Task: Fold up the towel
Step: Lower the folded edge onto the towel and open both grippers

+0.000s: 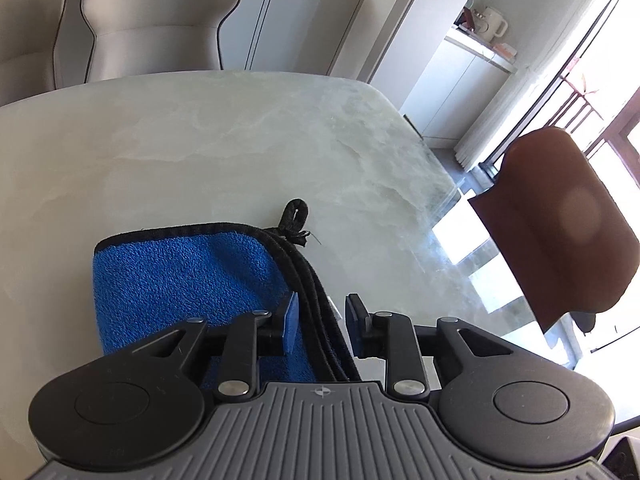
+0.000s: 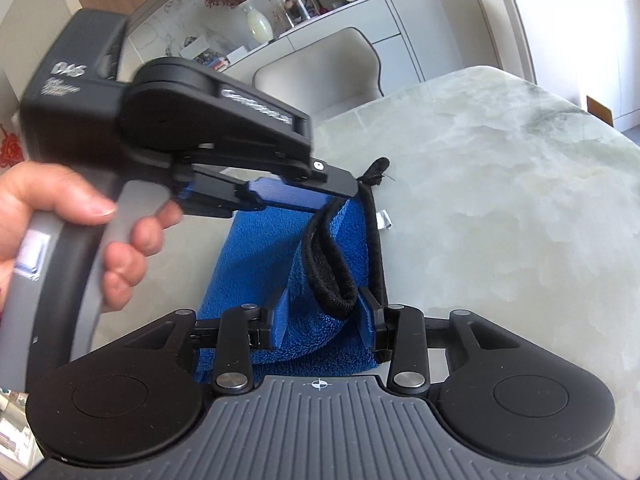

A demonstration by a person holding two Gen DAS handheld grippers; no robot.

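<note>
1. Left wrist view: the blue towel (image 1: 192, 284) lay folded on the pale marble table (image 1: 224, 148), black-trimmed edges stacked along its right side with a little hanging loop (image 1: 295, 216) sticking out at the far corner; the left gripper (image 1: 320, 318) sat low over that trimmed edge with its blue pads spread apart, the black trim running up between them without either pad clearly touching it; the towel's near end was cut off behind the gripper body, so I couldn't see how far it went; a brown chair back (image 1: 560, 224) loomed at the right, partly washed out by window glare, and two grey chairs (image 1: 156, 20) stood past the far table edge.

2. Right wrist view: the right gripper (image 2: 322, 316) had a bunched-up fold of towel (image 2: 320, 280) and a loop of its black trim between the pads; the pads looked set fairly wide, with cloth against both, so I'd call it a loose pinch on the towel; the other gripper (image 2: 292, 196) came in from the left, motion-blurred, held by a hand (image 2: 80, 224), its tip over the towel's far end; its lettering was too smeared to read; the towel under the fold was mostly hidden.
</note>
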